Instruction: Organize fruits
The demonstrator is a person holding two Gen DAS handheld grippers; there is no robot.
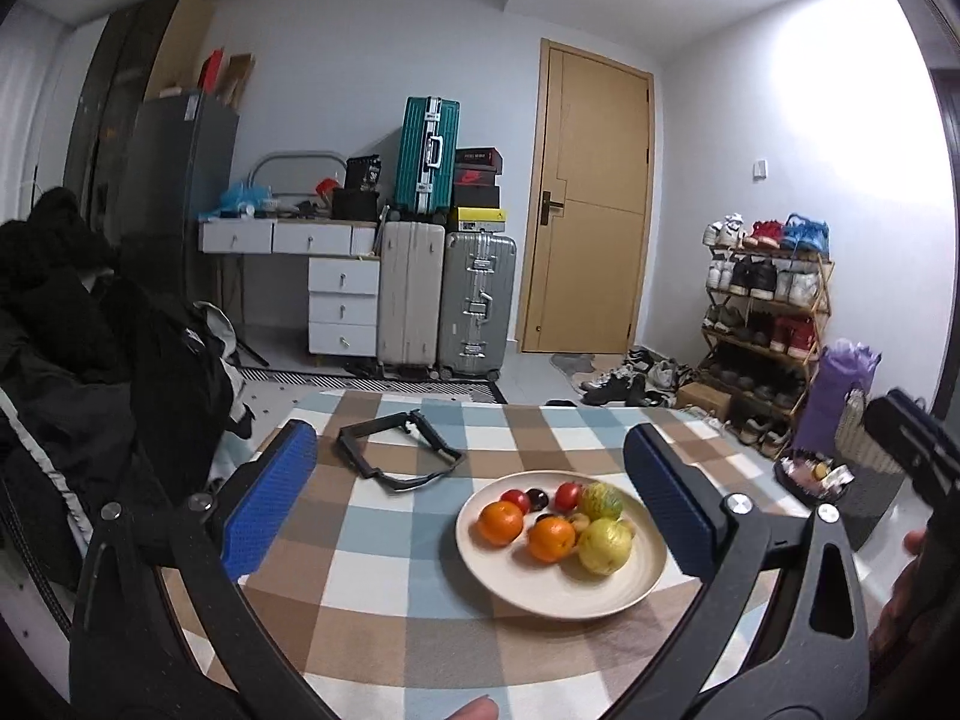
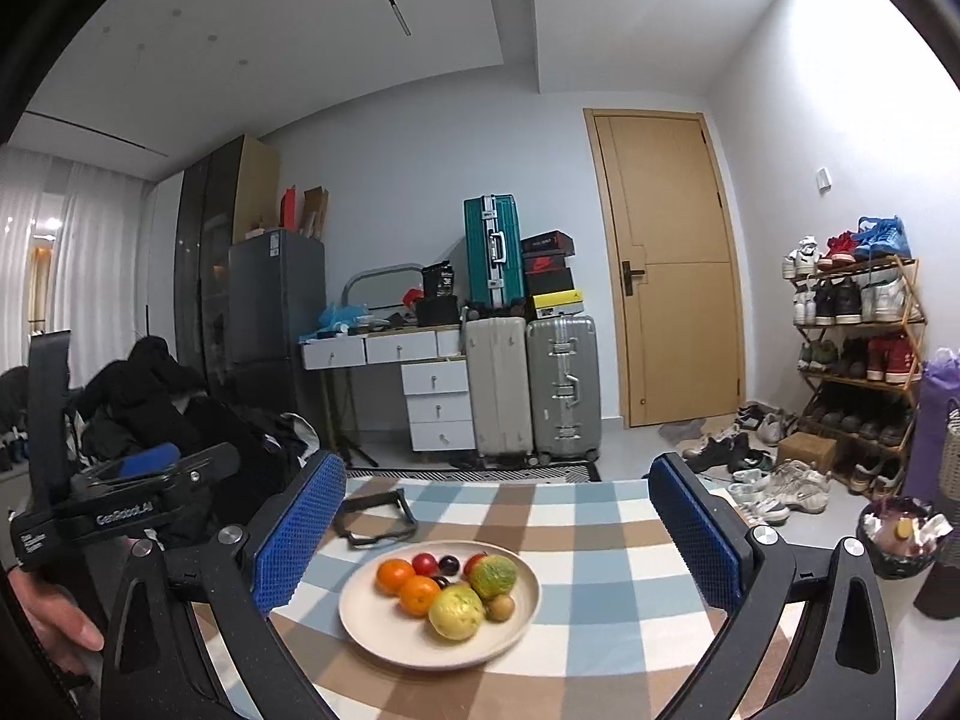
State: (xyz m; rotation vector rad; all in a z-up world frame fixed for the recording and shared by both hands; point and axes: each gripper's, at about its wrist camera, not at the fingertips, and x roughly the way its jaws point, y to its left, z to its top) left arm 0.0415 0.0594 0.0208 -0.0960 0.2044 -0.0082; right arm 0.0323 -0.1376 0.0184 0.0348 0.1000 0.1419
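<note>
A cream plate sits on the checked tablecloth and holds fruit: two oranges, a yellow pear-like fruit, a green-red fruit, small red tomatoes and dark plums. My left gripper is open and empty, held above the table with the plate between its blue pads. My right gripper is open and empty, also above the plate. The left gripper's body shows at the left of the right wrist view.
A black folding frame lies on the table beyond the plate. Dark clothes are piled on a chair at the left. Suitcases, a desk, a door and a shoe rack stand behind.
</note>
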